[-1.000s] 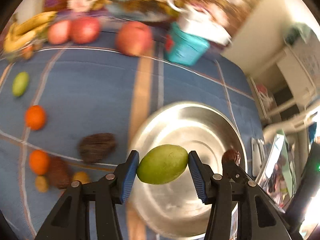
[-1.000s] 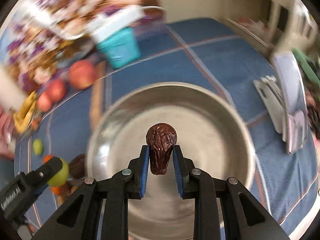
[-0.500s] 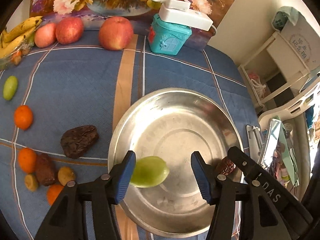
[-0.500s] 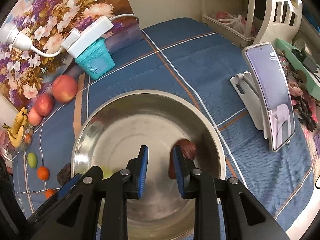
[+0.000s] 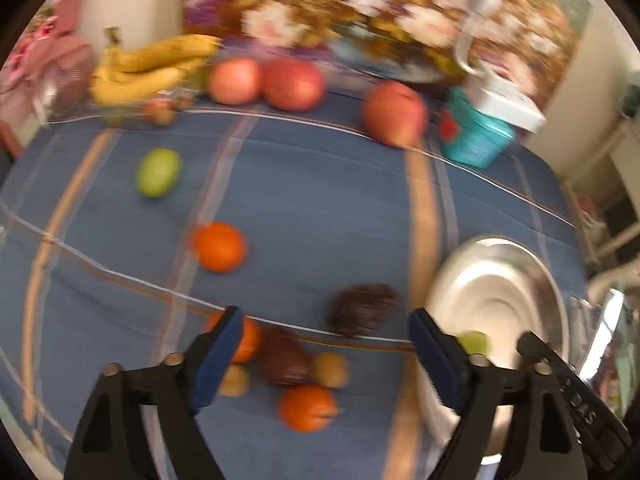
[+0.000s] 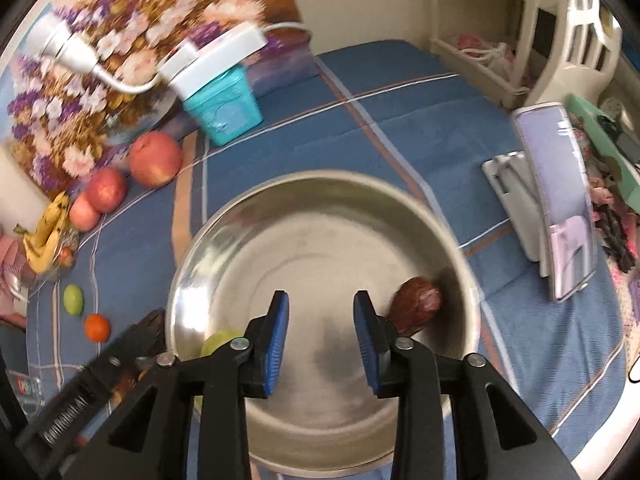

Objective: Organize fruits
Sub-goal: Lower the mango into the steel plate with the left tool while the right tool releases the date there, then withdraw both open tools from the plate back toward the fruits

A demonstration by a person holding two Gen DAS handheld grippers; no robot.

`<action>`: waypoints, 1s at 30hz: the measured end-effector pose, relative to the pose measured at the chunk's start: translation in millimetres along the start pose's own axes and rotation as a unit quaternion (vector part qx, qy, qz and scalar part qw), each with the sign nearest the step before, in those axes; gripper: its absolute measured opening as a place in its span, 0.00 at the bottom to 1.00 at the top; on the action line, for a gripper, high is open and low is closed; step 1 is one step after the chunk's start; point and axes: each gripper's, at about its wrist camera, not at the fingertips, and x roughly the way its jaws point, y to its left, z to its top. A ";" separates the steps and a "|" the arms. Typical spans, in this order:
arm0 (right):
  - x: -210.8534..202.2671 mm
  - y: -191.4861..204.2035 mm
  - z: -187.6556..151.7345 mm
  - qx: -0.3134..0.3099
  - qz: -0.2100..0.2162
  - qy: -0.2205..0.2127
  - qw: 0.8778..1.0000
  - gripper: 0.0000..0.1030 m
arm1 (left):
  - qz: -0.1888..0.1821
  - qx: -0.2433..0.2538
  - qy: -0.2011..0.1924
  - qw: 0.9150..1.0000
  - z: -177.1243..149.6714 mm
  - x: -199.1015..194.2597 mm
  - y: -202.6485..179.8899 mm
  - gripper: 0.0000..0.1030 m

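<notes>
Fruits are barely sorted: a green fruit (image 6: 218,340) and brown date (image 6: 416,307) lie in the bowl (image 6: 440,224), lower centre, while oranges (image 5: 219,246) and apples (image 5: 394,113) wait on the cloth, and the left gripper (image 5: 326,350) and right gripper (image 6: 321,330) both gape empty.

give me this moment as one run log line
left hand-held gripper open, over cloth | right hand-held gripper open, over bowl | date, green fruit in bowl

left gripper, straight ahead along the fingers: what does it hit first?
Probably the cluster of small fruit on the cloth. The open left gripper frames a dark wrinkled date and a small orange between its fingers. The frame is motion-blurred, so depth is uncertain.
</notes>
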 end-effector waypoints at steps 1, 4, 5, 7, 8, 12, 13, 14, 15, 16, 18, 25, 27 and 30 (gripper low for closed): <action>2.0 3.9 -1.8 -0.003 0.007 0.005 1.000 0.47 | 0.008 -0.005 -0.006 1.000 0.7 -2.6 9.7 0.96; 8.2 19.8 -7.0 -0.025 0.020 0.017 0.999 0.58 | 0.026 -0.023 -0.024 0.999 2.2 -12.4 39.1 1.00; 9.8 25.2 -8.5 -0.032 0.022 0.021 0.999 0.65 | 0.030 -0.029 -0.027 0.999 2.6 -13.9 44.5 1.00; 11.3 36.0 -13.0 -0.042 0.028 0.023 0.998 0.73 | 0.039 -0.041 -0.036 0.998 1.6 -18.9 58.3 1.00; 12.0 41.1 -14.9 -0.048 0.029 0.024 0.998 0.75 | 0.043 -0.046 -0.037 0.997 1.1 -20.5 63.1 1.00; 10.6 61.8 -23.0 -0.078 0.028 0.014 0.996 0.83 | 0.066 -0.056 -0.045 0.995 -1.2 -28.8 81.4 1.00; 10.3 65.2 -24.6 -0.081 0.031 0.013 0.996 0.90 | 0.069 -0.057 -0.047 0.995 -0.9 -29.7 84.8 1.00; 9.6 70.2 -27.0 -0.085 0.037 0.010 0.996 0.93 | 0.071 -0.058 -0.049 0.995 -1.7 -32.3 90.0 1.00; 8.9 72.9 -27.9 -0.088 0.040 0.007 0.995 0.93 | 0.072 -0.060 -0.051 0.994 -2.3 -34.0 93.2 1.00; 7.3 77.1 -30.0 -0.092 0.043 0.003 0.995 0.93 | 0.071 -0.061 -0.053 0.994 -3.1 -35.5 96.5 1.00; 3.3 85.3 -33.9 -0.098 0.045 -0.007 0.994 0.93 | 0.071 -0.060 -0.052 0.994 -3.9 -36.4 102.0 1.00; -0.2 117.5 -49.5 -0.135 0.065 -0.007 0.989 0.94 | 0.053 -0.042 -0.017 0.998 -7.1 -22.2 108.9 1.00; 0.3 128.6 -55.9 -0.154 0.068 -0.001 0.986 0.93 | 0.040 -0.045 -0.008 0.998 -7.4 -18.6 110.3 1.00; 2.4 141.7 -64.4 -0.171 0.078 0.010 0.982 0.94 | 0.018 -0.053 0.006 0.998 -9.1 -13.0 113.8 1.00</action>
